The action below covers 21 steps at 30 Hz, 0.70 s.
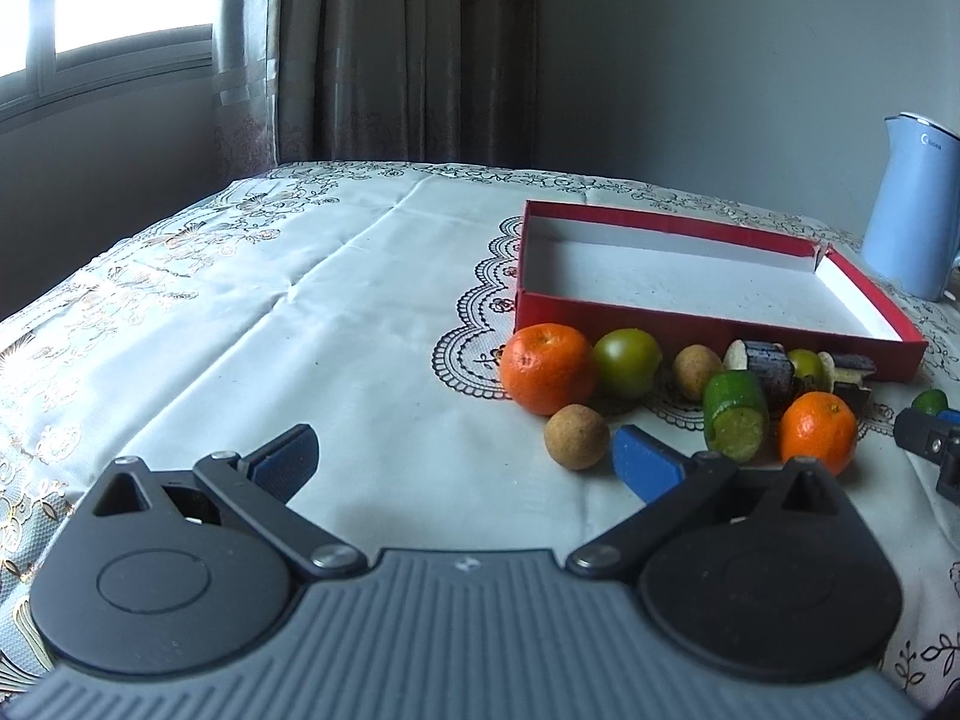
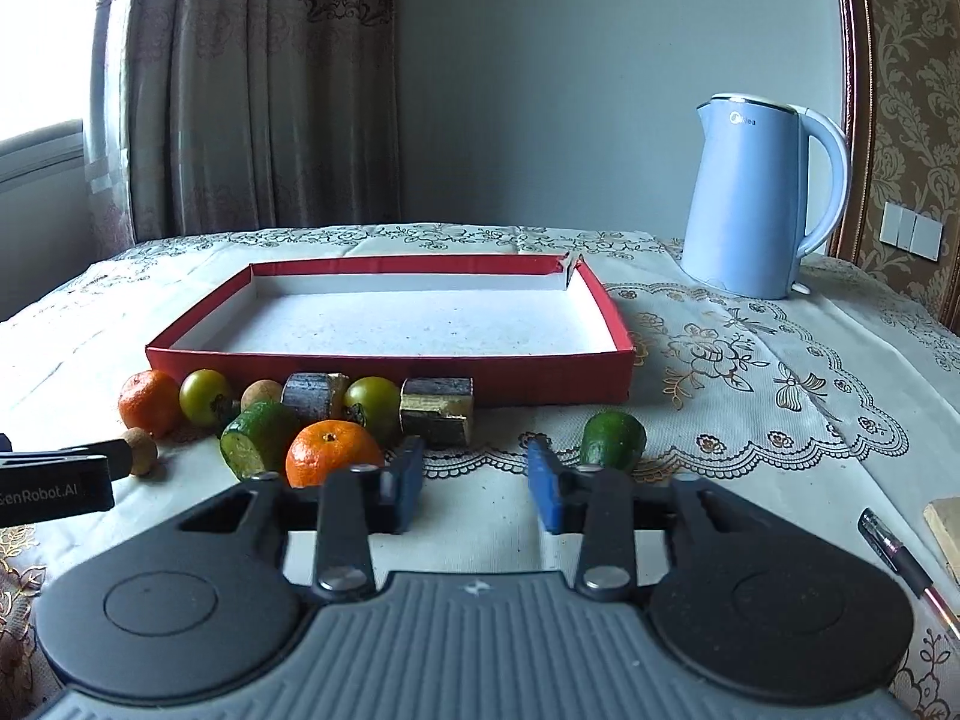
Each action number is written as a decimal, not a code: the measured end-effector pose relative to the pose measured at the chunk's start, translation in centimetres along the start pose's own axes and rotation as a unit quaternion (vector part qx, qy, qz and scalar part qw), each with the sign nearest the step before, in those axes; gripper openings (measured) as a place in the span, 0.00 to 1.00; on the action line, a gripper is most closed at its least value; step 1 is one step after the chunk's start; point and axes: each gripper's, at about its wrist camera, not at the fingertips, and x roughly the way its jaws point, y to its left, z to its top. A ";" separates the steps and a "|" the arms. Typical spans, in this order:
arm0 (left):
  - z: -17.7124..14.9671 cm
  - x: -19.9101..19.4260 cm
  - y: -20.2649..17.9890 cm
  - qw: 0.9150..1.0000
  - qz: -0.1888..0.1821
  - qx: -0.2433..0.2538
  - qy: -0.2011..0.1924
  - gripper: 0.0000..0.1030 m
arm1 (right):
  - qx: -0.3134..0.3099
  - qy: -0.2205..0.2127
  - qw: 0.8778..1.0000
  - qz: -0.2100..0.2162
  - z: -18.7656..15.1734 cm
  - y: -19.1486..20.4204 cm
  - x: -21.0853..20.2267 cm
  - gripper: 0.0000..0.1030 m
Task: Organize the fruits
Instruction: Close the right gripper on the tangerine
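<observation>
A shallow red box [image 1: 690,324] [image 2: 390,369] with a white inside lies empty on the tablecloth. Along its near wall sit two oranges [image 2: 149,402] [image 2: 333,453], two green tomatoes [image 2: 205,396], two brown longans [image 1: 576,437], a cut cucumber piece [image 1: 735,423] and dark eggplant chunks [image 2: 437,411]. A small green fruit [image 2: 612,439] lies apart to the right. My left gripper [image 1: 468,462] is wide open, its right pad close to a longan. My right gripper [image 2: 477,480] has a gap between its blue pads with nothing in it, between the near orange and the green fruit.
A light blue kettle [image 2: 750,198] stands behind the box at the right. A pen [image 2: 900,558] and a wooden block [image 2: 945,528] lie at the near right. Curtains and a window are behind the table; bare cloth spreads left of the box.
</observation>
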 end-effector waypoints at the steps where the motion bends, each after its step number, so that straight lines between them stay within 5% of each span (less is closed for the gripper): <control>1: 0.0 0.0 0.1 1.000 0.001 -0.004 -0.001 1.00 | -0.006 0.007 1.000 0.008 0.1 0.1 0.3 0.31; 5: 0.0 -0.1 0.7 1.000 -0.003 -0.020 -0.004 1.00 | -0.032 0.011 0.998 0.044 0.2 0.9 0.4 0.19; 12: 0.0 -0.2 1.2 0.999 -0.011 -0.039 -0.006 1.00 | -0.070 0.011 0.992 0.106 1.1 2.9 0.0 0.19; 21: 0.0 -0.2 1.5 0.999 -0.016 -0.048 -0.006 1.00 | -0.078 0.022 0.992 0.099 1.2 3.7 0.7 0.19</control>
